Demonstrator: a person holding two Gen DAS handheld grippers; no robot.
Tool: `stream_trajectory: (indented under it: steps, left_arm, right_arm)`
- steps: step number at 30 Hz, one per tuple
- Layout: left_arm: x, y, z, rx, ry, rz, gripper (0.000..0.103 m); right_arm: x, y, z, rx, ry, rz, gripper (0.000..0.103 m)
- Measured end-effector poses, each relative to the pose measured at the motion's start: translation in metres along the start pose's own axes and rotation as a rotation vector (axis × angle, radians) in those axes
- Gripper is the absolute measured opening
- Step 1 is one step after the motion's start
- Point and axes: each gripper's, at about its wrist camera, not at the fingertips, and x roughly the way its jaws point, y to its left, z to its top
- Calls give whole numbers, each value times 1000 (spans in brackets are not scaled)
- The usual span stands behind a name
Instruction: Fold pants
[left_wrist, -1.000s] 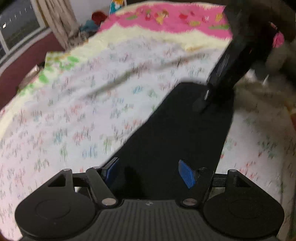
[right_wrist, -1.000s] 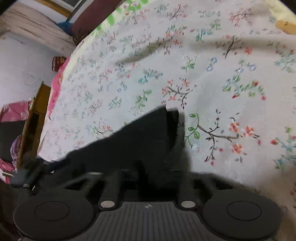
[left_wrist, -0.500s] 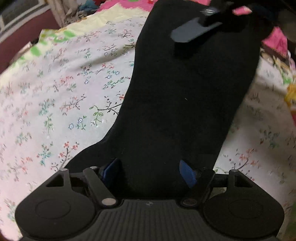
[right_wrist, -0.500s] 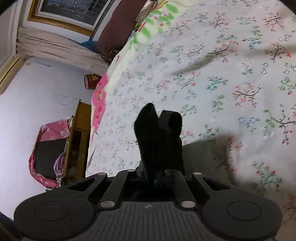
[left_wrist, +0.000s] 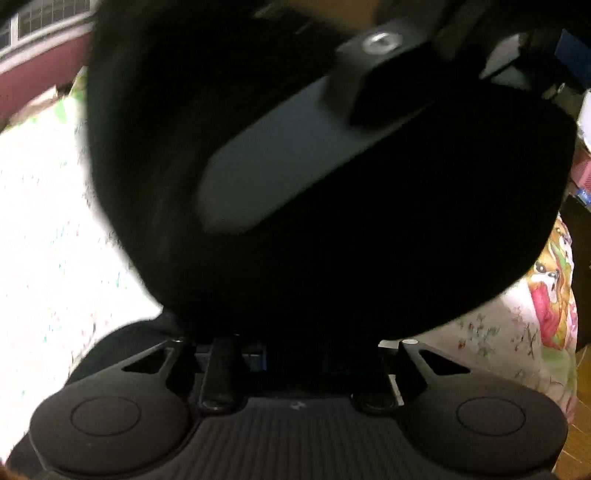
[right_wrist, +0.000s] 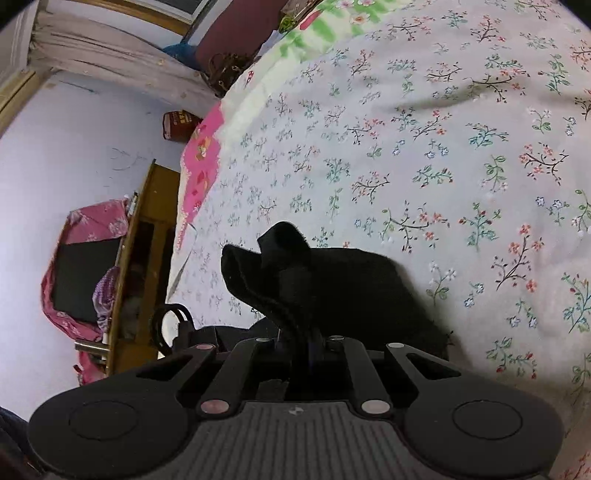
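The black pants (left_wrist: 388, 221) fill most of the left wrist view, draped over and between my left gripper's (left_wrist: 295, 354) fingers, which are mostly hidden by the cloth. The right gripper's finger (left_wrist: 280, 158) shows close in front, pinching the cloth. In the right wrist view my right gripper (right_wrist: 301, 347) is shut on a bunched edge of the pants (right_wrist: 280, 258), lifted off the floral bedsheet (right_wrist: 443, 147). More black cloth (right_wrist: 369, 295) lies on the sheet behind it.
The bed's edge (right_wrist: 199, 173) runs along the left of the right wrist view, with a wooden cabinet (right_wrist: 140, 258) and a pink-covered box (right_wrist: 85, 258) beyond it. Floral sheet (left_wrist: 44, 240) shows left of the pants.
The left gripper has closed in on the pants, and the cloth and right gripper now fill its view. The right gripper, shut on the cloth edge, has lifted and shifted slightly.
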Motion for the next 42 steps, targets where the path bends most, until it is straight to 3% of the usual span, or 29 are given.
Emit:
stream_trajectory:
  steps: [6, 11, 15, 21, 24, 33, 37, 42]
  left_arm:
    - [-2, -7, 24, 5, -84, -41, 29]
    - [8, -36, 58, 59, -164, -106, 28]
    - [25, -42, 66, 44, -148, -117, 28]
    - [9, -20, 39, -16, -75, -127, 35]
    - [-15, -1, 19, -53, -55, -84, 40]
    - [-99, 76, -46, -236, -29, 87, 42]
    - [-119, 91, -79, -269, -3, 138, 42]
    - [-140, 97, -108, -273, 23, 174, 42]
  right_arm:
    - [-6, 4, -1, -15, -19, -31, 0]
    - [-35, -7, 6, -7, -97, -54, 0]
    - [-53, -18, 11, 2, -142, -90, 0]
    - [-27, -22, 4, 28, -103, -51, 0]
    - [-2, -9, 1, 21, -71, -11, 0]
    - [99, 47, -14, -24, 54, 98, 0]
    - [140, 69, -24, -60, 116, 88, 0]
    - [180, 79, -38, -72, 164, 16, 0]
